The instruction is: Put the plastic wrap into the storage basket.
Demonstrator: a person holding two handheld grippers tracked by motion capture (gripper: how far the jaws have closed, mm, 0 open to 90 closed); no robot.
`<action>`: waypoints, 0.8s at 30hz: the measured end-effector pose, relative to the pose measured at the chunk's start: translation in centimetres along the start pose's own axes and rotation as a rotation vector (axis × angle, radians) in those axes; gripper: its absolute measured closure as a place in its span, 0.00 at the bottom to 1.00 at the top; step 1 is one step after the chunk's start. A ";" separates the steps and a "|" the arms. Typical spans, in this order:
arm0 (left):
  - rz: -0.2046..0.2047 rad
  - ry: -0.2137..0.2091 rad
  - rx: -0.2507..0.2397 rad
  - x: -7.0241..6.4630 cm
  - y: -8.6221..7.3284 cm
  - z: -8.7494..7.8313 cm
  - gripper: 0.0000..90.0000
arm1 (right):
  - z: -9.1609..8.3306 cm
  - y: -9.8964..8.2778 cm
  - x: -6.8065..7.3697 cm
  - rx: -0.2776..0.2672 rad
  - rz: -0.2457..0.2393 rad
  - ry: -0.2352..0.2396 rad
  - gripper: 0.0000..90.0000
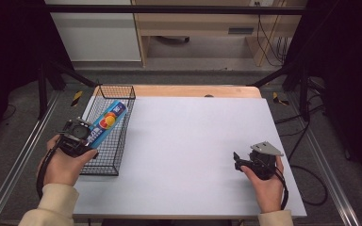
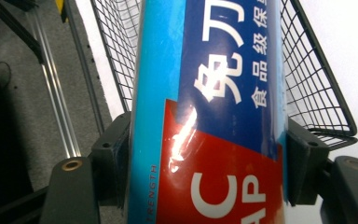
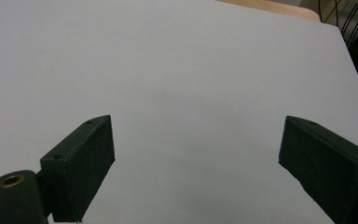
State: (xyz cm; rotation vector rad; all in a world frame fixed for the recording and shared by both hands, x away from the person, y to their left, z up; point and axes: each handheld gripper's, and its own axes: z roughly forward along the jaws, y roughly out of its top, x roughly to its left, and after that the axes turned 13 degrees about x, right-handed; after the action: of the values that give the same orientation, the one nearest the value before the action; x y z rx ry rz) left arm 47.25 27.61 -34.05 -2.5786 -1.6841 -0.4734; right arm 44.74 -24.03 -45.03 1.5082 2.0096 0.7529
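Blue box [image 2: 214, 112] clamped between jaws, above wire basket [image 2: 317, 88].

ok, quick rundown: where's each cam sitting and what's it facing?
High view: above the person's side, facing forward and down on the table; both forearms and tongs enter below.
Left gripper view: on the left tongs, facing along the clamped blue box into the wire basket.
Right gripper view: on the open right tongs, facing bare table.
Shared: box, basket.

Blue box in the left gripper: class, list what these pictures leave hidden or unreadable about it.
- Blue box: both ends cut off by the left gripper view's edges.
- Its print: too small in the high view.
- Wire basket floor beneath it: partly covered by the box.
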 end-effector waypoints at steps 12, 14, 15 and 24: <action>-0.022 -0.019 0.028 0.3 1.2 0.1 0.35 | 0.0 -0.1 -0.1 0.000 0.005 0.007 0.12; -0.024 -0.020 0.033 0.3 1.3 0.2 0.35 | 0.0 -0.1 -0.1 0.002 0.006 0.009 0.12; -0.024 -0.026 0.037 0.3 1.4 0.2 0.35 | 0.0 -0.1 -0.1 0.002 0.006 0.009 0.12; -0.064 -0.028 0.073 0.9 1.9 0.7 0.35 | 0.0 -0.1 -0.2 -0.003 0.012 0.016 0.12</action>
State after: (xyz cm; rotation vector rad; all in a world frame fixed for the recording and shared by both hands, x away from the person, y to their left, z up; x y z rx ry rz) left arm 49.39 27.73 -34.19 -2.4987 -1.7629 -0.3734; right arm 44.76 -24.27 -45.06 1.5184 2.0123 0.7745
